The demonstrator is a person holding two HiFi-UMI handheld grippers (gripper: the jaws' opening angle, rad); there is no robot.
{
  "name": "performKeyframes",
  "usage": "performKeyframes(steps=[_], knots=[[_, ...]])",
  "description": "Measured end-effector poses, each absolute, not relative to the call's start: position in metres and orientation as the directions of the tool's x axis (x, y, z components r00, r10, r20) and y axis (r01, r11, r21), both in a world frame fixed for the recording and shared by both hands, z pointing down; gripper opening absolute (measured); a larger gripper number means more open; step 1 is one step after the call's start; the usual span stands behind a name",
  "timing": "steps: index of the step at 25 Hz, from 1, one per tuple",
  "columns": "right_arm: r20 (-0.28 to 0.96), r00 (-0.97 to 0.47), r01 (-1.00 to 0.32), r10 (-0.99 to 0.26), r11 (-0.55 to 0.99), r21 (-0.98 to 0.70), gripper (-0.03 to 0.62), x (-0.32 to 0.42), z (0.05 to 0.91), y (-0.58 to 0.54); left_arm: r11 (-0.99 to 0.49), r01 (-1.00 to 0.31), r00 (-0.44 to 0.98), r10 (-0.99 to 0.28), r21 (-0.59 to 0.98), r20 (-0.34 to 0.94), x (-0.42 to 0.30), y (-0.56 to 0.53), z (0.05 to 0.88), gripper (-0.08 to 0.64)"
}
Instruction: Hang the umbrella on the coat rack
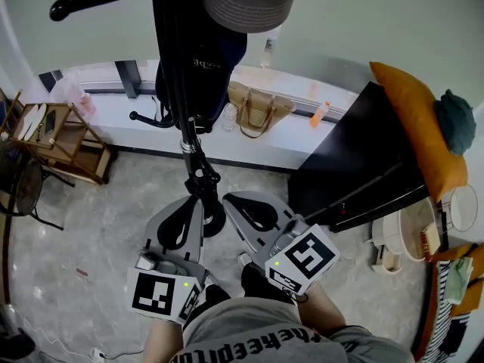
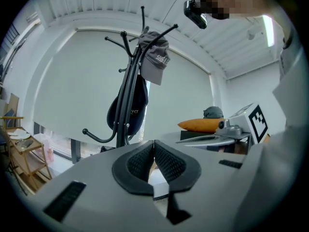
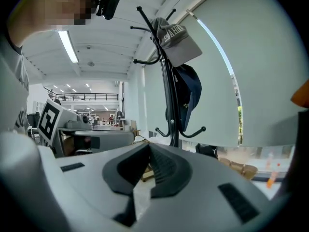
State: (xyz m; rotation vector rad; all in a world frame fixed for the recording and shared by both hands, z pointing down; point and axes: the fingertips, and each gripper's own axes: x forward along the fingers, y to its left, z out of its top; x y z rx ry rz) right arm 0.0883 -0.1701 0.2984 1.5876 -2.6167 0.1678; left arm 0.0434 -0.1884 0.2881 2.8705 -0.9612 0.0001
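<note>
**Head view**
- Your left gripper [image 1: 193, 206]: low in the frame, jaws together, nothing between them. Its tip lies just beside the foot of the coat rack [image 1: 189, 153].
- Your right gripper [image 1: 234, 201]: beside the left one, jaws likewise together and empty.
- Coat rack: a black pole that rises toward you from the pale floor in front of the window ledge [image 1: 144, 104].
- Grey cap [image 1: 246, 2]: on top of the rack.
- Dark navy item [image 1: 223, 59]: hangs just under the grey cap, against the pole.
- Tan bag [image 1: 259, 108]: on the ledge, right of the pole.
- Orange cushion [image 1: 416, 127]: on the black table [image 1: 363, 157] at the right.
- Umbrella: you cannot pick it out with certainty here.

**Left gripper view**
- The ribbed pads meet at the tips with nothing clamped.
- The rack stands upright ahead, with the grey cap on an upper hook and the navy item against the pole.
- Your right gripper shows at the right edge.
- The umbrella cannot be identified.

**Right gripper view**
- The pads are closed on each other and hold nothing.
- The rack stands ahead, carrying the cap and the navy item, with its lower hooks bare.
- The umbrella cannot be identified.
</note>
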Motion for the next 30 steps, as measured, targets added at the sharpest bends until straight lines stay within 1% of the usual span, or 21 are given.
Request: performKeyframes(steps=[14,30], knots=[[0.067,-0.389,-0.921,-0.919,0.385,-0.06,0.012,0.082,0.288,-0.148,-0.838,-0.54,0.841,-0.54,0.074,0.025,0.037,-0.169,0.285,0.017],[0.045,-0.384,-0.923,-0.922,0.383,-0.044,0.012,0.057,0.281,-0.138,-0.836,-0.544,0.839,-0.545,0.068,0.006,0.012,-0.159,0.282,0.017]])
